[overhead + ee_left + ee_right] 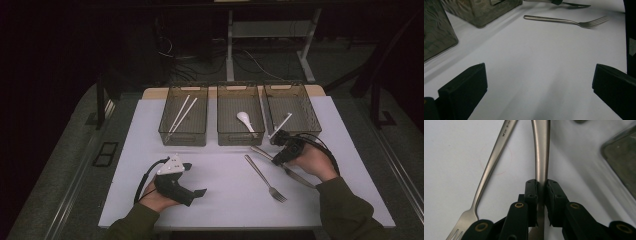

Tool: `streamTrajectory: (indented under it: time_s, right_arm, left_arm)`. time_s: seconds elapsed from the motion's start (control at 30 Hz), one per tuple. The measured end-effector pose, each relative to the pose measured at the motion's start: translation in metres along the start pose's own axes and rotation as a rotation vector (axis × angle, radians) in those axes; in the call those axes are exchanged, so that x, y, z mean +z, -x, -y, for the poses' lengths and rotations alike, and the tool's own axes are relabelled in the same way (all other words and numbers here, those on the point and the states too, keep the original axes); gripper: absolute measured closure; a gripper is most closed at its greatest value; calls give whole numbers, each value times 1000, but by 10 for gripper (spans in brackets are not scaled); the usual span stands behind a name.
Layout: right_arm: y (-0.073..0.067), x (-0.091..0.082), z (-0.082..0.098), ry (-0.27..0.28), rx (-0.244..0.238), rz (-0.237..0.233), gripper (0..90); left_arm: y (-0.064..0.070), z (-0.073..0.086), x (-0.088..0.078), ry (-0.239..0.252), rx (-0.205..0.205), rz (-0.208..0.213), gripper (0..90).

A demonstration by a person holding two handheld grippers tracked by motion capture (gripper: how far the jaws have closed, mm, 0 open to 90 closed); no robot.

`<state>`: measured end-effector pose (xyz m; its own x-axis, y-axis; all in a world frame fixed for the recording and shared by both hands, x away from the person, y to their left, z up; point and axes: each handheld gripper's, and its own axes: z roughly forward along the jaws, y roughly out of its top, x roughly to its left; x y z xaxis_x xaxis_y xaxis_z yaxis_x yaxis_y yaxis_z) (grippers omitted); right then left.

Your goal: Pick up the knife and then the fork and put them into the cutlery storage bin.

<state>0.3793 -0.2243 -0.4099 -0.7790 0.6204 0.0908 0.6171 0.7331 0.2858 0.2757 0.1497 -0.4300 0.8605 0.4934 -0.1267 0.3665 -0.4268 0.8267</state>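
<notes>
Three see-through smoky plastic bins with patterned walls stand in a row at the far side of the table (150, 165), whose top is a smooth matte white sheet. The left bin (172, 134) holds a pair of thin pale chopsticks (181, 115) lying slantwise, the middle bin (225, 135) a glossy white soup spoon (245, 120), and the right bin (312, 120) one slim pale stick leaning on its near wall.

The left gripper (192, 187), black with a grey three-cornered plate on top, rests in the person's hand at the near left of the table; in the left gripper view its blocky matte black fingers (464, 87) stand wide apart with nothing between them, only bare white surface.

The right gripper (280, 155) sits just in front of the right bin, and its fingers (532, 192) are clamped on the flat brushed-steel handle of a table knife (541, 152), which lies slantwise on the table between the middle and right bins and the person's right hand.

A stainless fork (265, 177) lies just beside the knife, apart from it, tines toward the person. Its slender satin handle bears small engraved lettering near the end, too small to read
</notes>
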Motion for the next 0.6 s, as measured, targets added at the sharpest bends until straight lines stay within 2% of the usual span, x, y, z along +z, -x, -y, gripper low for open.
streamTrajectory:
  time_s: [0.07, 0.17, 0.33, 0.6]
  right_arm:
    - [1, -3, 2, 18, 20, -20, 794]
    - [4, -6, 6, 45, 28, -13, 794]
    - [7, -17, 10, 93, 41, -38, 794]
    - [11, -31, 18, 133, 55, -43, 793]
  left_arm:
    - [0, 0, 0, 1, -1, -1, 0]
    - [0, 0, 0, 1, 0, 0, 0]
    - [0, 0, 0, 3, -2, -1, 0]
    - [0, 0, 0, 2, 0, -1, 0]
